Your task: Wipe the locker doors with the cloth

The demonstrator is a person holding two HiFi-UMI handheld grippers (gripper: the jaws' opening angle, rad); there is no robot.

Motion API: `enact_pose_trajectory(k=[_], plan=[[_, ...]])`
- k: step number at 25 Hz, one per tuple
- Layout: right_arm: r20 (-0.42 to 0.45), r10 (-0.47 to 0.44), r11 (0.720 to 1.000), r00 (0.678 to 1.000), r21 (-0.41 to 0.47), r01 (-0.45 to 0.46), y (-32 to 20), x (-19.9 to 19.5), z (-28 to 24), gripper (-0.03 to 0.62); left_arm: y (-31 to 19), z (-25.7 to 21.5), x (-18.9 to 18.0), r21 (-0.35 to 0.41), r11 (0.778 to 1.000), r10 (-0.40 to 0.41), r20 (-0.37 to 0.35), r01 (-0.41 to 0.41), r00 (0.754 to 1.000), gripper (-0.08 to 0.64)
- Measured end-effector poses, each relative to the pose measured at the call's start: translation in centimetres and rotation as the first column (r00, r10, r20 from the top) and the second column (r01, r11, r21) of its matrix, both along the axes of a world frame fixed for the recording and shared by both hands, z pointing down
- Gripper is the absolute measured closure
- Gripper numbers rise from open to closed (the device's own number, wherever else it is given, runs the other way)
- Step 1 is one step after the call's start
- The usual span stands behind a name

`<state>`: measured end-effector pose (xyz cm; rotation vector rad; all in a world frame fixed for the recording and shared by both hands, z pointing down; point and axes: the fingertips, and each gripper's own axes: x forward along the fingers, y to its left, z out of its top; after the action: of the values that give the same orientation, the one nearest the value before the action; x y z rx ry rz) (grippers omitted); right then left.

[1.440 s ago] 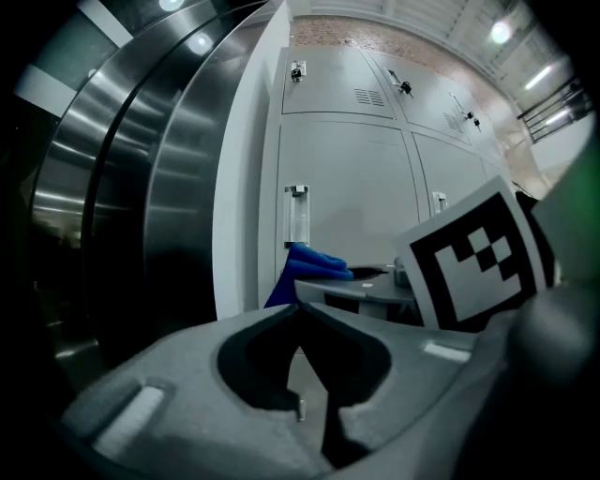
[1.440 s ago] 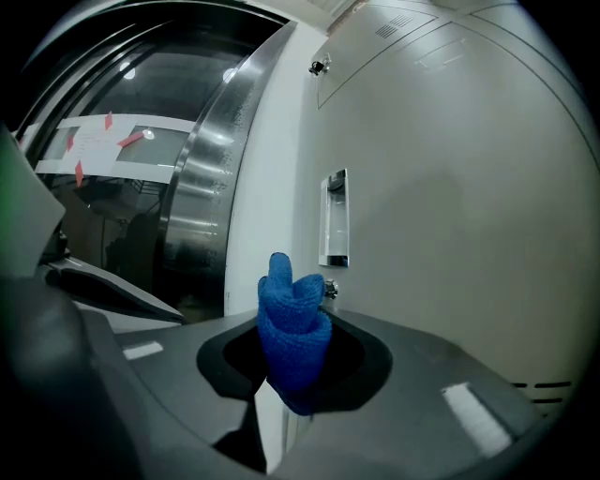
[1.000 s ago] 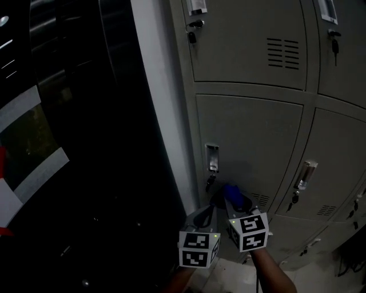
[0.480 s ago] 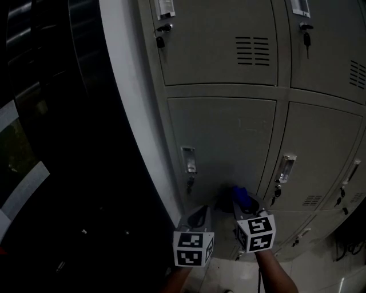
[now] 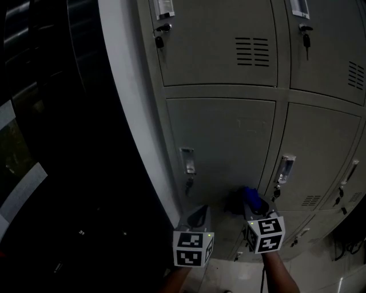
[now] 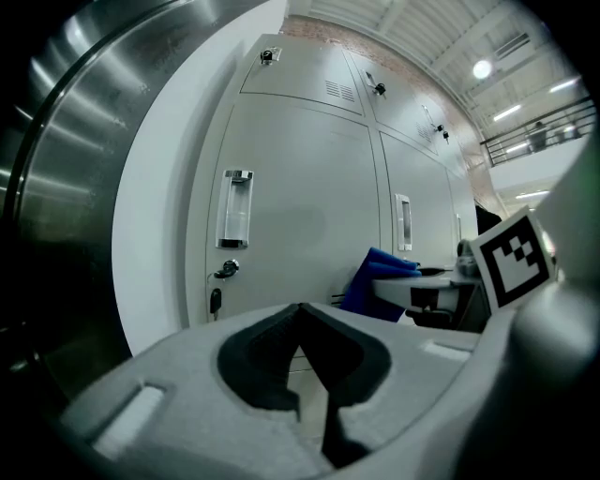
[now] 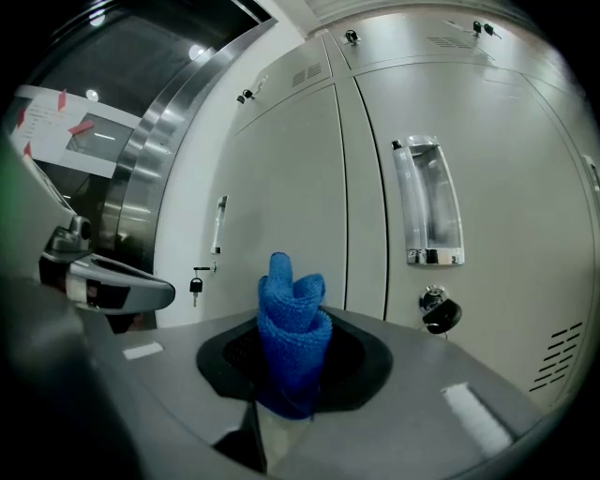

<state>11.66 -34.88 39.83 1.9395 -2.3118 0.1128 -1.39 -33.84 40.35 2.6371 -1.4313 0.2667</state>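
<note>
Your right gripper points at the lower locker door, jaws clamped on the cloth; your left gripper sits beside it, jaws together.

No text, number or brand can be read. The label cards on the locker doors, high above the right tongs, are too small; the white sheet to their left is blurred.
</note>
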Motion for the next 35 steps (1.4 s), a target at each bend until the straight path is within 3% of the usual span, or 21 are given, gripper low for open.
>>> enact_pose_trajectory(k=[5, 11, 19, 27, 35], plan=[[0.056, -0.154, 0.987, 0.986, 0.045, 0.152, 0.7, -4.8, -3.7, 0.505, -0.6, -1.6, -1.9, 0.024, 0.999, -0.036, -0.001, 0.036, 0.999, 0.558], [0.042, -0.337, 0.937, 0.941, 0.116, 0.330, -0.3, -12.1, -9.0, 0.505, -1.0, -4.8, -5.1, 0.073, 0.992, -0.099, -0.009, 0.100, 0.995, 0.558], [-0.025, -0.401, 0.907, 0.916, 0.132, 0.400, -4.4, -19.0, -10.7, 0.505, -1.2, -5.5, -8.5, 0.083, 0.984, -0.158, -0.023, 0.159, 0.987, 0.558], [-0.004, -0.358, 0.927, 0.934, 0.118, 0.355, -5.7, -17.9, -10.2, 0.503, -1.1, -6.3, -8.7, 0.095, 0.984, -0.148, -0.036, 0.151, 0.988, 0.558], [0.047, -0.283, 0.952, 0.958, 0.136, 0.275, -4.7, -13.2, -10.9, 0.505, -1.4, -6.6, -5.1, 0.106, 0.992, -0.067, -0.029, 0.070, 0.997, 0.558]])
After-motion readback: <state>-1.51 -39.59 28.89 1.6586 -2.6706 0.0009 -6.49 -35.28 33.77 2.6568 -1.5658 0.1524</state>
